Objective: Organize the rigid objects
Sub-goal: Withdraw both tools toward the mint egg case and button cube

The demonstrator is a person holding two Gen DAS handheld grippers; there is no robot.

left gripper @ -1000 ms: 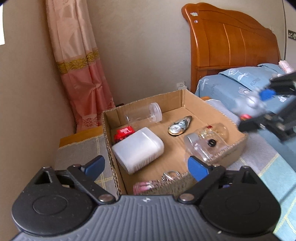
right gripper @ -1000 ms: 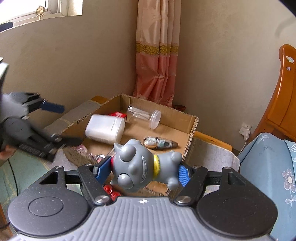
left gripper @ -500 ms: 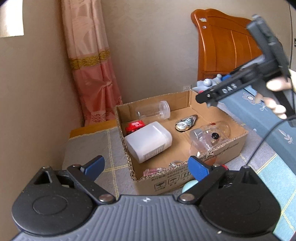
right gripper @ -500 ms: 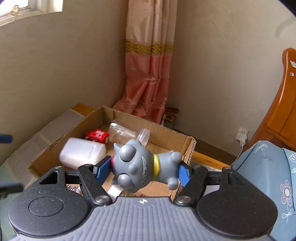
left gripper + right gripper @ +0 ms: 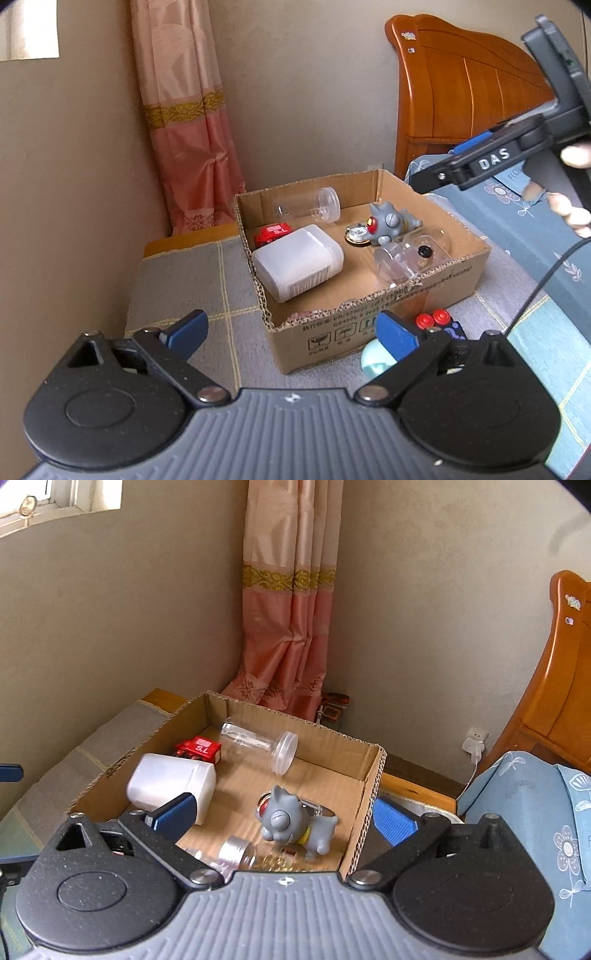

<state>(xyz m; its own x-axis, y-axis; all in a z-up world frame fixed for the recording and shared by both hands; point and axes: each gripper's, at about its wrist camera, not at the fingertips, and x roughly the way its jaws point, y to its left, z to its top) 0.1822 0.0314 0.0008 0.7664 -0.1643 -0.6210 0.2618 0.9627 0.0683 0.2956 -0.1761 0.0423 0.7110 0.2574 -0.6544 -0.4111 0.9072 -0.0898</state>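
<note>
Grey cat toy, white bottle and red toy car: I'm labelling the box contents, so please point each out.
Grey cat toy [image 5: 282, 818], right wrist view, on its head.
White bottle [image 5: 297, 260], left wrist view, on its broad side.
Red toy car [image 5: 199, 747], right wrist view, on its roof.

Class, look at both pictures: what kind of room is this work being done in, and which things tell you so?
Most likely a bedroom in a home. A carved wooden headboard stands against the wall, with blue floral bedding beside it, and a pink curtain hangs in the corner behind the cardboard box.
</note>
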